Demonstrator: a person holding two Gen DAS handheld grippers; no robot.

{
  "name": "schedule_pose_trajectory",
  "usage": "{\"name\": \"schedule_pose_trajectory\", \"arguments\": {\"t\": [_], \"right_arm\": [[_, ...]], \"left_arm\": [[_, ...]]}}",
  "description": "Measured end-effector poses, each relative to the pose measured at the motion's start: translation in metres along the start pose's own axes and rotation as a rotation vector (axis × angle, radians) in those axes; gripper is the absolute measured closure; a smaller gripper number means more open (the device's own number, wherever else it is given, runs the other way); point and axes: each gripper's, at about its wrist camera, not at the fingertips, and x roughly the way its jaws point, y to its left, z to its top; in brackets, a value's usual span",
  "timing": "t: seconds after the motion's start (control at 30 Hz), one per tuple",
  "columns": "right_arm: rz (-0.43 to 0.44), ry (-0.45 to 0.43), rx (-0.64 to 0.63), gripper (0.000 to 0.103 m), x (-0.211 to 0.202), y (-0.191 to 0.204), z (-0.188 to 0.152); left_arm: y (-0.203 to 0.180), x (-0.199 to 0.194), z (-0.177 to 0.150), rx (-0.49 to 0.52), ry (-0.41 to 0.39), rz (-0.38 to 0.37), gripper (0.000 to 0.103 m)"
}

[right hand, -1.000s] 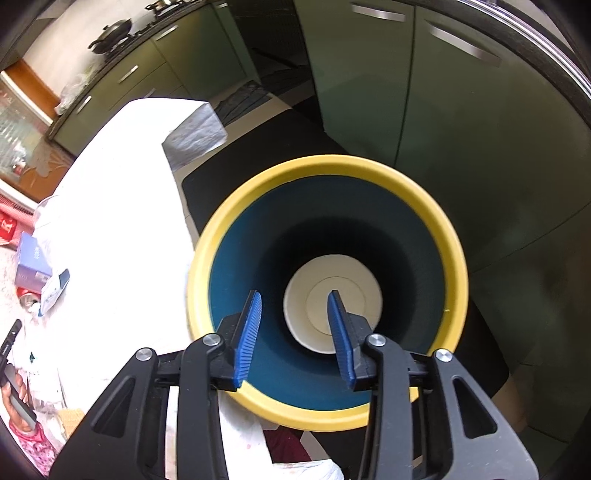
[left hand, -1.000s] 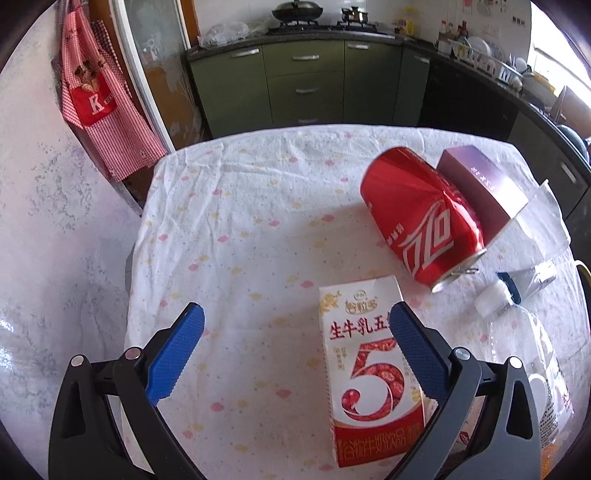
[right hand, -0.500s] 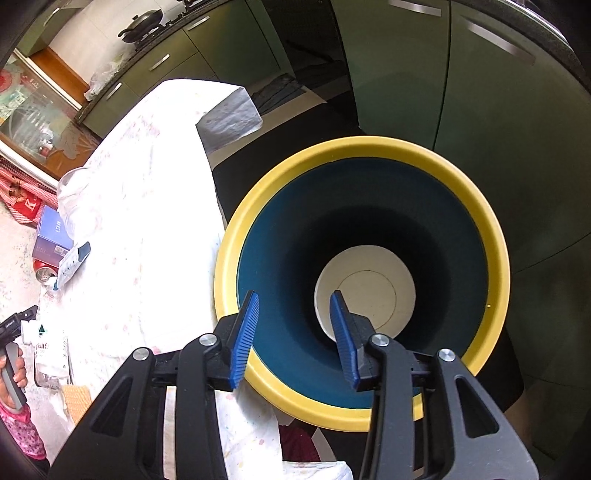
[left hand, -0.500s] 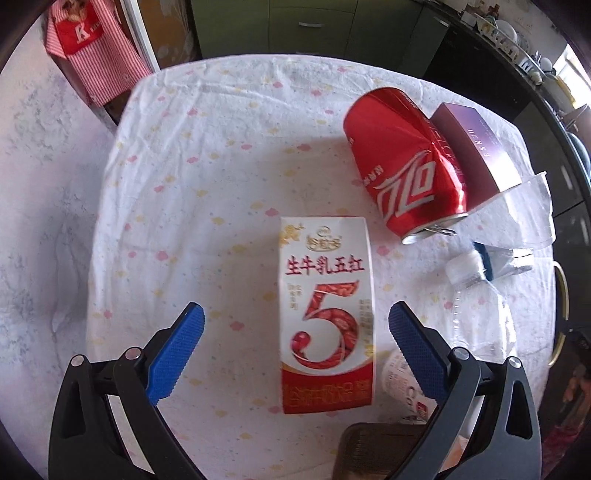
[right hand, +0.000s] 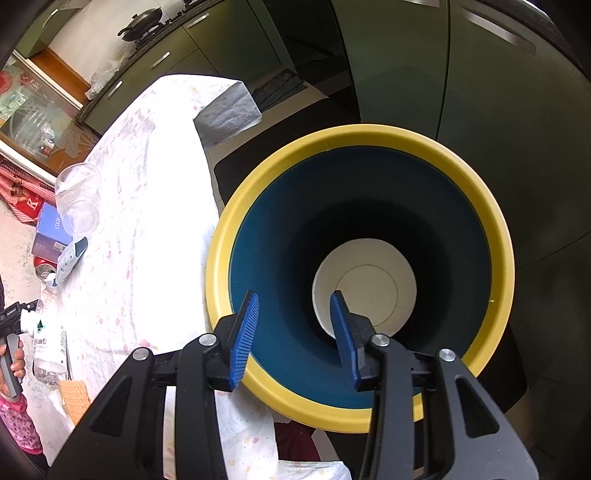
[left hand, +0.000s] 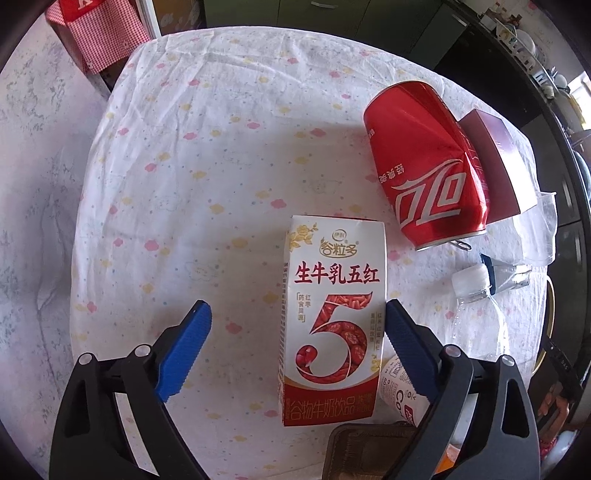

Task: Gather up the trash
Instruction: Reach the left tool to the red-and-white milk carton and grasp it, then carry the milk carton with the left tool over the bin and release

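Surface: a table (left hand: pixel 229 155) under a white cloth with small pink and yellow prints; the cloth is wrinkled and hangs over the edges.
Room: a kitchen, with green cabinet fronts (right hand: pixel 461 74) along the walls, a dark pan (right hand: pixel 142 24) on the counter, and a red checked apron (left hand: pixel 99 29) hanging beyond the table's far left corner.
Carton: one white and red drink carton (left hand: pixel 332 325) with a large "5", lying flat near the table's near edge.
Can: one dented red can (left hand: pixel 424 162) on its side toward the far right corner, touching the purple box (left hand: pixel 495 155) behind it.
Bottles: one clear plastic bottle (left hand: pixel 478 314) with a white cap at the right edge; a second small white bottle (left hand: pixel 397 380) shows partly, just beside the carton's right side.
Cup: one clear plastic cup (right hand: pixel 77 199) lying near the right edge.
Bin: one blue bin (right hand: pixel 362 266) with a yellow rim and pale bottom, on the floor just beside the table's edge; nothing shows inside.
Left gripper (left hand: pixel 293 350): jaws wide apart, the carton's lower half between them, the right pad touching or nearly touching the carton's side, the left pad well apart from it.
Right gripper (right hand: pixel 295 332): over the bin's mouth, jaws apart, holding nothing.
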Motion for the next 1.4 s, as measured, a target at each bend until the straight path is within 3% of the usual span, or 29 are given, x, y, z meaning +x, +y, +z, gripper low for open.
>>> {"name": "schedule_pose_trajectory", "arguments": {"t": [0.23,0.53,0.73,0.77,0.83,0.97,1.13,1.4], "right_arm": [[0.002,0.001,-0.02,0.064,0.001,0.007,0.003],[0.003,0.004,-0.037,0.064,0.003,0.013,0.005],[0.0,0.0,-0.055,0.064,0.003,0.015,0.004],[-0.001,-0.004,-0.055,0.064,0.002,0.016,0.003],[-0.003,-0.017,-0.055,0.064,-0.001,0.015,0.002],[-0.002,-0.035,-0.056,0.064,-0.007,0.015,-0.001],[-0.004,-0.043,-0.06,0.064,-0.01,0.016,-0.006],[-0.011,-0.084,-0.04,0.064,-0.023,0.007,-0.018]], "left_arm": [[0.01,0.006,0.007,-0.029,0.018,-0.066,0.012],[0.002,0.02,0.011,0.024,0.048,0.006,0.018],[-0.012,0.027,0.002,0.084,0.048,0.06,0.039],[-0.01,0.026,0.002,0.086,0.047,0.062,0.047],[-0.005,0.024,0.002,0.089,0.041,0.066,0.049],[0.004,0.005,0.0,0.121,-0.016,0.099,0.05],[-0.002,-0.036,-0.014,0.164,-0.095,0.082,0.05],[-0.064,-0.133,-0.048,0.355,-0.257,-0.02,0.049]]}}
